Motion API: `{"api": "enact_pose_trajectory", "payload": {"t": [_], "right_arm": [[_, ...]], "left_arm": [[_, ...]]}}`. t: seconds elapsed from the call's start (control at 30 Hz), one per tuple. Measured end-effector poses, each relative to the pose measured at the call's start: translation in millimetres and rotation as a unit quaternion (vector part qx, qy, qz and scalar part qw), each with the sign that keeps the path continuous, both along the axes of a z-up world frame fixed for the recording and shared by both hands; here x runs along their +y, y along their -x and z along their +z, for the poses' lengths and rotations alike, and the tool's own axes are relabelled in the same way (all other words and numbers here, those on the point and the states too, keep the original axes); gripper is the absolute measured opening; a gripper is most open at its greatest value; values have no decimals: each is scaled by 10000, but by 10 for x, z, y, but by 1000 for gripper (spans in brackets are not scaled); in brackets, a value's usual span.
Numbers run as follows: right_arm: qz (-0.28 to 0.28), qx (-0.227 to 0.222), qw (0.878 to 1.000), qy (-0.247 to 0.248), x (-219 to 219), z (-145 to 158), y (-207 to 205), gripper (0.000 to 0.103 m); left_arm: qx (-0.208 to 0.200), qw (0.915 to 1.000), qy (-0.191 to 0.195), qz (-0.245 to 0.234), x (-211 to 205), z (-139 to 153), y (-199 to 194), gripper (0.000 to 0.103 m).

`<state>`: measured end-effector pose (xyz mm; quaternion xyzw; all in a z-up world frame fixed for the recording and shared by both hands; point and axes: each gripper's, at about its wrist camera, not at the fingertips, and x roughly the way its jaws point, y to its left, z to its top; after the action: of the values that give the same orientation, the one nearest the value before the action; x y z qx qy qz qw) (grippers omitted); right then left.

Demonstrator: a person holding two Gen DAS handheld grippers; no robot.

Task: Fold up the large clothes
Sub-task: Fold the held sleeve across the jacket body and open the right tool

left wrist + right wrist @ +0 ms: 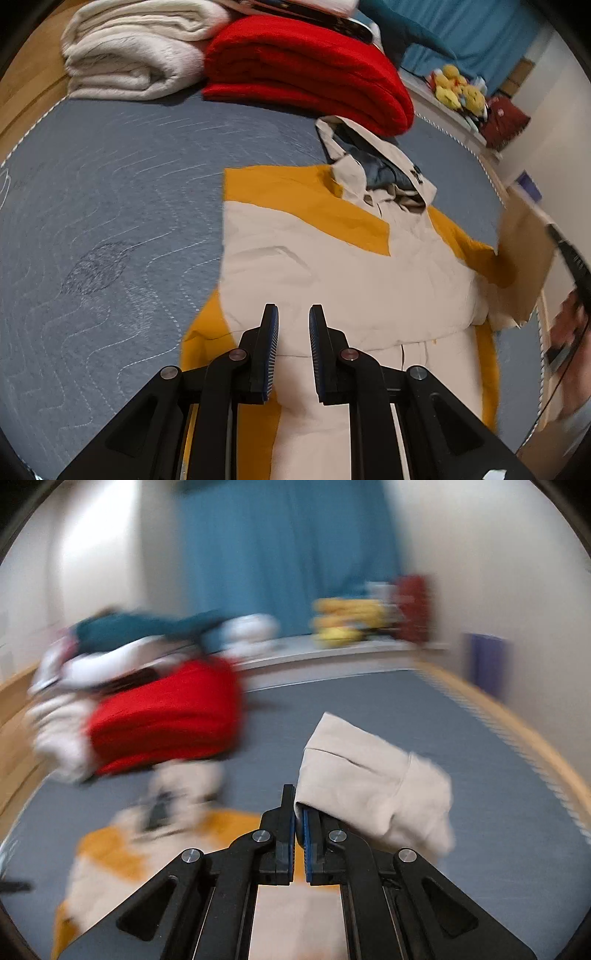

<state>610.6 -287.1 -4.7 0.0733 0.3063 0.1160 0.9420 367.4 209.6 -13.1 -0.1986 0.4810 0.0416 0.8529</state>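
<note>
- The cream-and-mustard jacket (343, 280) lies spread on the grey-blue quilted bed (110, 206), its hood (373, 162) toward 12 o'clock.
- The left gripper (293, 325) hovers above the jacket's lower half, jaws slightly apart with nothing between them.
- The right gripper (298, 805) is clamped on a cream fold of the jacket, likely a sleeve (373, 775), lifted off the bed and draping toward 2 o'clock.
- A folded red blanket (306, 74) sits at 12 o'clock beyond the hood, a folded cream blanket (136, 48) at 11 o'clock.
- The right wrist view is blurred.
</note>
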Motion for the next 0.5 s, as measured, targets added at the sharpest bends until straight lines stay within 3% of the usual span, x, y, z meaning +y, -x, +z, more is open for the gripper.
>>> {"api": "enact_pose_trajectory", "payload": {"t": [0.17, 0.3, 0.4, 0.5], "right_arm": [[1231, 350, 9912, -349, 1739, -296, 458, 4], [2049, 1178, 9715, -157, 2922, -923, 913, 8], [2317, 2076, 9496, 384, 3391, -1433, 1125, 17], [2243, 2474, 9409, 563, 3296, -1566, 1211, 17]], "left_arm": [[-17, 9992, 312, 229, 258, 45, 88, 15], [4, 9979, 563, 307, 364, 39, 104, 15], [21, 9978, 614, 254, 351, 39, 82, 15], [49, 9978, 632, 185, 298, 18, 50, 15]]}}
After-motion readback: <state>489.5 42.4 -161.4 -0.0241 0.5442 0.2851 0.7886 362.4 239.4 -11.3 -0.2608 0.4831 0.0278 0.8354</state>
